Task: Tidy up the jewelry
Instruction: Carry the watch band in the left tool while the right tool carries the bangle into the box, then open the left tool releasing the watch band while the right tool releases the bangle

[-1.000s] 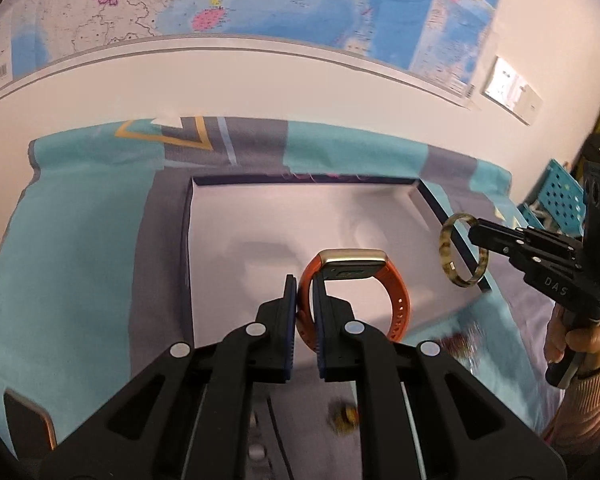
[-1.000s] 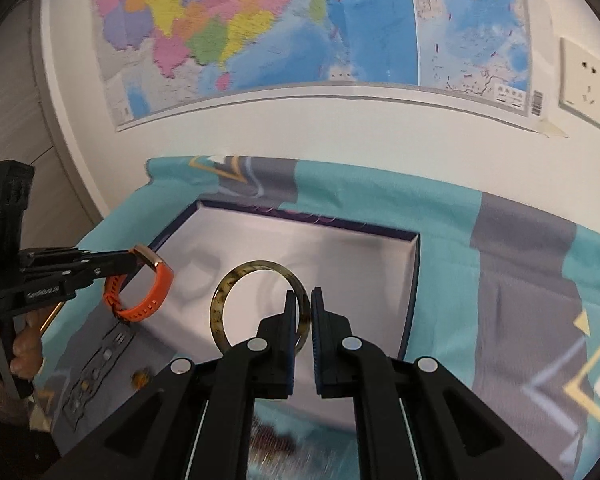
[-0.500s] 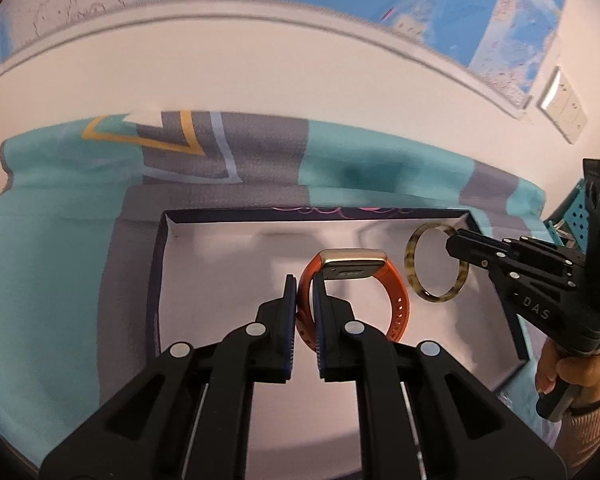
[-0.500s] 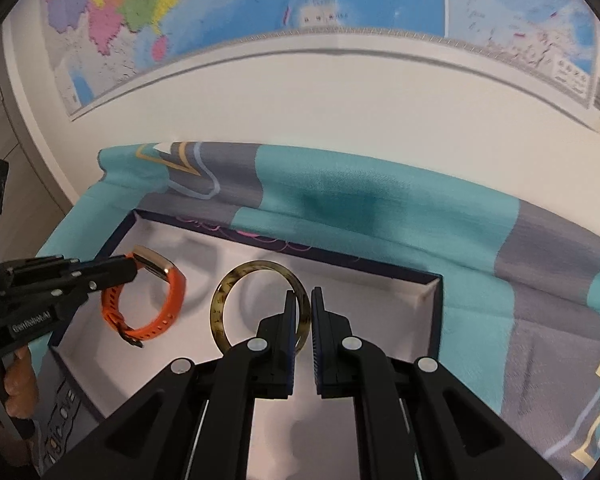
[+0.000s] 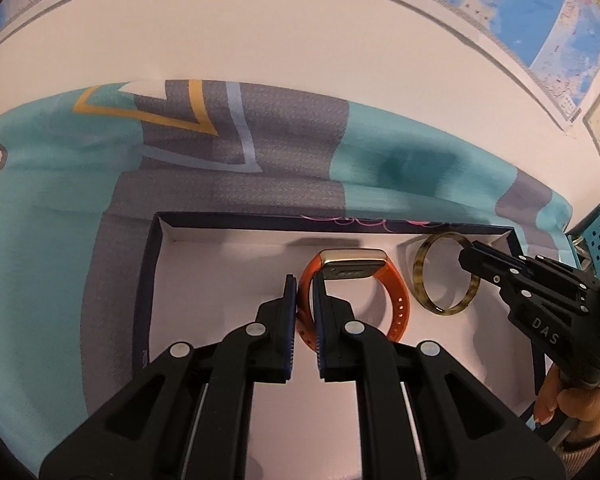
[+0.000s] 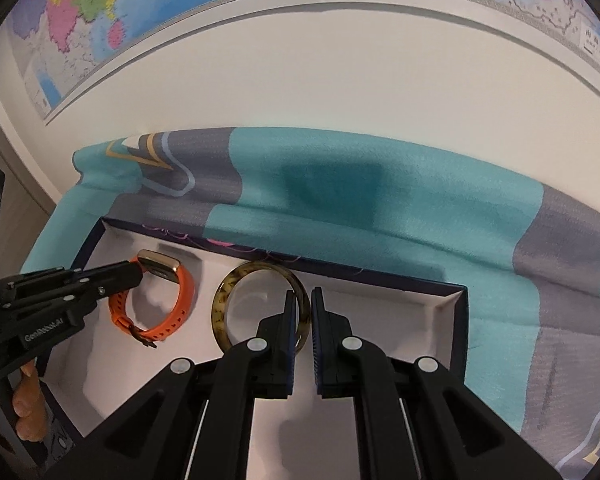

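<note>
We are holding the orange watch band (image 5: 384, 300) in the left gripper (image 5: 304, 312), clenched on the strap beside its gold case, and the tortoiseshell bangle (image 6: 260, 308) in the right gripper (image 6: 300, 316), clenched across its rim. Both are hanging over the white floor of the open box (image 6: 420, 320), near its far wall. The strap is looking soft and light, so gripping near the case is steadying it; the bangle is looking stiff, smooth and likely slippery.

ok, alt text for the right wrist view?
The right tongs pinch a tortoiseshell bangle over a white-lined box. At left, the left tongs hold an orange watch over the same box, on a teal-and-grey cloth.
</note>
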`<state>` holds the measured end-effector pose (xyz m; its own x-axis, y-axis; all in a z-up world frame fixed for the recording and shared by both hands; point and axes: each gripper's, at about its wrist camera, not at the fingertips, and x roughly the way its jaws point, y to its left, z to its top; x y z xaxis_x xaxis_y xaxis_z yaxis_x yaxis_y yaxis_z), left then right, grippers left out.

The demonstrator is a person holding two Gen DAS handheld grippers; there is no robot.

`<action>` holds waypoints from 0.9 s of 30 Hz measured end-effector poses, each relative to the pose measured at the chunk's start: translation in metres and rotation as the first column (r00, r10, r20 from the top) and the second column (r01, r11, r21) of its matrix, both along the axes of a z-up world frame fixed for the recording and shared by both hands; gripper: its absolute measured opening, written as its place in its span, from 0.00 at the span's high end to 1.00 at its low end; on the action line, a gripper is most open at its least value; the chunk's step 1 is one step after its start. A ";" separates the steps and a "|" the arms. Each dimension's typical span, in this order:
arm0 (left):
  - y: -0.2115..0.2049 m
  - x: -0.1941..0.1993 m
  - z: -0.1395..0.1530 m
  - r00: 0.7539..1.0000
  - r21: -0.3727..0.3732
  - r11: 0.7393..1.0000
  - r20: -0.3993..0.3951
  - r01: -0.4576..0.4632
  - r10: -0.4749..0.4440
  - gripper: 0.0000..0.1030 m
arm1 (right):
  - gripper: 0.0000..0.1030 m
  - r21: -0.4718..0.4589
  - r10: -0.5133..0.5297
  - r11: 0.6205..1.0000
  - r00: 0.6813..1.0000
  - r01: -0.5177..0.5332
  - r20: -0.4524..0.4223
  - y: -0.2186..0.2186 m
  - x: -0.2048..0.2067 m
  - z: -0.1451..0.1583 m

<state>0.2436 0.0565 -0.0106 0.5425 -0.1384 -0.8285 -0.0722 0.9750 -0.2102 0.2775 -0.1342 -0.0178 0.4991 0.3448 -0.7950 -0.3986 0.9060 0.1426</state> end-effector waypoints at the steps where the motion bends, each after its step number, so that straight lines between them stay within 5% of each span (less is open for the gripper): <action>1: 0.000 0.002 0.000 1.000 -0.002 1.000 -0.004 -0.005 0.005 0.92 | 0.94 0.006 -0.002 1.000 1.000 0.002 -0.005 -0.001 0.001 0.000; 8: -0.001 0.012 -0.003 0.999 -0.009 1.000 -0.040 -0.018 0.018 0.91 | 0.93 -0.004 -0.026 1.000 1.000 0.026 0.000 -0.001 0.001 -0.001; 13: 0.001 0.011 -0.001 0.999 -0.019 1.000 -0.032 -0.022 0.021 0.80 | 0.89 0.010 -0.032 0.999 0.999 0.032 0.032 -0.003 -0.005 0.006; 22: 0.002 -0.044 0.038 0.989 0.047 0.999 0.145 0.005 -0.012 0.59 | 0.61 0.098 0.114 0.986 0.979 -0.132 0.172 -0.024 -0.081 0.047; 27: -0.006 -0.101 0.060 0.961 0.094 0.993 0.258 0.072 -0.095 0.49 | 0.59 0.059 0.195 0.975 0.954 -0.213 0.228 -0.041 -0.139 0.053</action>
